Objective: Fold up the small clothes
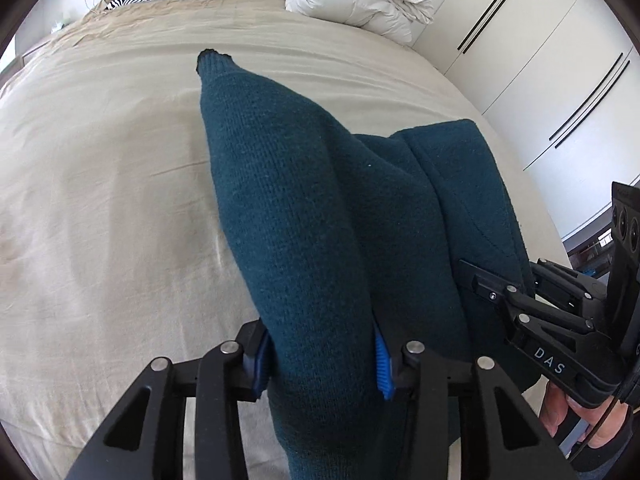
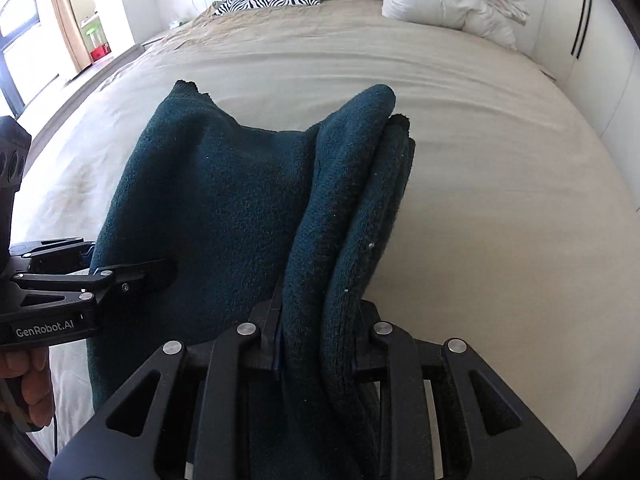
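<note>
Nearest the lens in the left wrist view, the black linkage arms of the left gripper [image 1: 322, 364] fan out with round steel pins at each joint. Its ribbed blue pads [image 1: 385, 368] press on either side of a thick roll of dark teal sweater [image 1: 304, 216], so this gripper is clamped on the knit.

The sweater is a coarse wool knit with a fuzzy, pilled surface. From the left gripper's grip, one sleeve runs away as a rounded tube that tapers to a ribbed cuff [image 1: 214, 60]. To the right of that tube the body of the garment hangs in broad soft folds.

In the right wrist view the right gripper [image 2: 316, 344] has its jaws narrowed on a bunched, several-layered fold of the same sweater [image 2: 224, 208], and the fabric fills the gap between the fingers. The fold rises from the grip to a rounded hump. To the left of that hump the cloth spreads in a wide sheet to the left gripper.

The sweater is held up between the two tools above a bed [image 2: 480, 200] with a smooth, faintly creased beige sheet. Beyond the sweater, at the head of the bed, lie a zebra-striped pillow [image 2: 272, 0] and a puffy, crumpled white duvet [image 2: 452, 0]. A bare hand [image 2: 32, 384] grips the left tool's handle.
</note>
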`<state>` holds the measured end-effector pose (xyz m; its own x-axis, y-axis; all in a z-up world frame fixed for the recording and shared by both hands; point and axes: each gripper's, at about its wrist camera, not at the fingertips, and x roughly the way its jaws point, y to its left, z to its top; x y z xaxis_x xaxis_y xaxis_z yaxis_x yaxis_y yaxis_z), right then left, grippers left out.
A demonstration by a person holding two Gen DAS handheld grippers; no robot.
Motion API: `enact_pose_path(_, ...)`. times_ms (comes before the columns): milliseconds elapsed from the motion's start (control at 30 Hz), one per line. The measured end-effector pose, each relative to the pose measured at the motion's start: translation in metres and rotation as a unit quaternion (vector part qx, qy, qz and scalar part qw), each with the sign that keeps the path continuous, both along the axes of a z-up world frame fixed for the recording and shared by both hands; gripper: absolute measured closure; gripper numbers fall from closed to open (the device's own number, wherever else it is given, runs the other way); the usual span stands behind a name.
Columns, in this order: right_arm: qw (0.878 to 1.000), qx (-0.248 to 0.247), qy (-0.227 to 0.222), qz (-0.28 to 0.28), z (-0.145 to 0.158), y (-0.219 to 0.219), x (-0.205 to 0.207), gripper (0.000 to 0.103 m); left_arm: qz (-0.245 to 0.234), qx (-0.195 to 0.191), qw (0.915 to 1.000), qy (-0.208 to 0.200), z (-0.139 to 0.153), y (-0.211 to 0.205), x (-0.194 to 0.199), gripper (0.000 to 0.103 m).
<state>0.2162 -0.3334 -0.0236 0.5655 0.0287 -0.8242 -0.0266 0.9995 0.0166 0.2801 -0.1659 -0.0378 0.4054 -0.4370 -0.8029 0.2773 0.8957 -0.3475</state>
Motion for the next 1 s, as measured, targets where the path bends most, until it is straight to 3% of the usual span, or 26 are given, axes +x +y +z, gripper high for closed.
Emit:
enact_pose_path(200,0.996,0.08,-0.028,0.034,0.041,0.031,-0.071,0.082,-0.012,-0.013,0.9997,-0.017,0.035,0.059,-0.074,0.058)
enact_pose_path(400,0.989,0.119,-0.016,0.084,0.042,0.098,-0.124,0.082,0.0,0.012,0.9999,-0.011,0.041,0.114,-0.145,0.057)
enact_pose_path(500,0.987,0.128,-0.002,0.101,0.029,0.138,-0.129,0.082,0.015,0.027,0.9995,-0.003,0.032,0.139,-0.164,0.057)
enact_pose_path(700,0.983,0.156,0.031,0.096,-0.015,0.162,-0.125,0.082,0.042,0.029,0.9982,0.032,-0.009,0.171,-0.168,0.056)
enact_pose_path(800,0.985,0.153,0.042,0.072,-0.039,0.16,-0.113,0.079,0.05,0.021,0.9977,0.041,-0.03,0.179,-0.167,0.045)
enact_pose_path(900,0.978,0.195,0.057,0.05,-0.068,0.151,-0.116,0.076,0.061,0.0,0.9972,0.043,-0.042,0.185,-0.164,0.032)
enact_pose_path(1000,0.972,0.225,0.052,0.035,-0.086,0.129,-0.134,0.058,0.065,-0.009,0.9972,0.037,-0.05,0.187,-0.164,0.023)
